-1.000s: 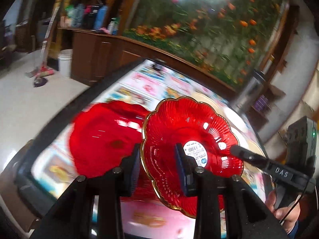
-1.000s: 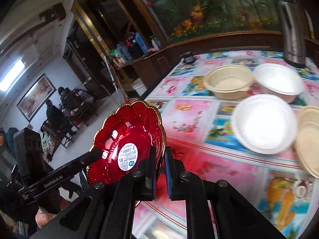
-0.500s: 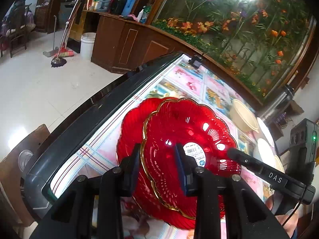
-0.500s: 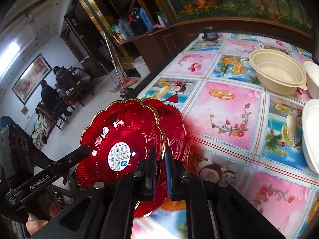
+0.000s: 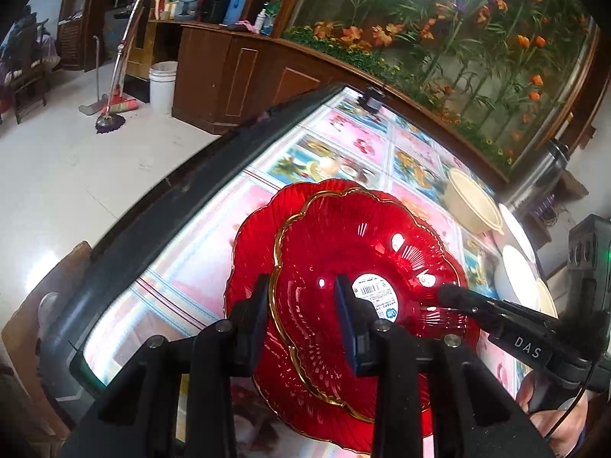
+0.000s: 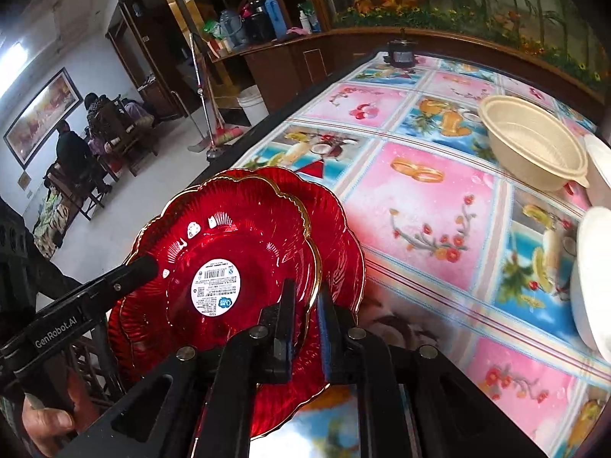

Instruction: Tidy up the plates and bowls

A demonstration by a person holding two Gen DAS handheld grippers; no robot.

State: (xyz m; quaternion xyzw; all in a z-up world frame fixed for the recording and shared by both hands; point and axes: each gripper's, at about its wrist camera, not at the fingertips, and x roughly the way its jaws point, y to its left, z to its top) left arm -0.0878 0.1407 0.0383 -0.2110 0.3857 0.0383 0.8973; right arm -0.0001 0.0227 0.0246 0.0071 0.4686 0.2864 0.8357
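Left claw (image 5: pixel 301 316) is pinching the near rim of the gold-edged red plate (image 5: pixel 382 267), one pad under, one pad inside the dish. Right claw (image 6: pixel 305 313) has its pads pressed nearly together on that same plate's opposite rim (image 6: pixel 229 252), so both are clamped on it at once. The plate sits tilted over a second red plate (image 5: pixel 252 236) that lies on the table (image 5: pixel 183 278) near its dark edge, the two overlapping; whether they actually touch is hard to call from here.

The right wrist view gives the round white sticker (image 6: pixel 215 286) in the dish head-on, and people seated at a far table across the room; the left wrist view has neither the people nor that angle, but it catches a steel flask (image 5: pixel 538 179) at the table's far side.

The cream bowl (image 6: pixel 534 145) stands empty, clear in the right view. Beside it the white bowls (image 6: pixel 592 274) are cut off by the frame edge there, and in the left view they are half hidden behind the right claw's finger. A hand (image 6: pixel 46 420) grips the left handle, mostly cropped.
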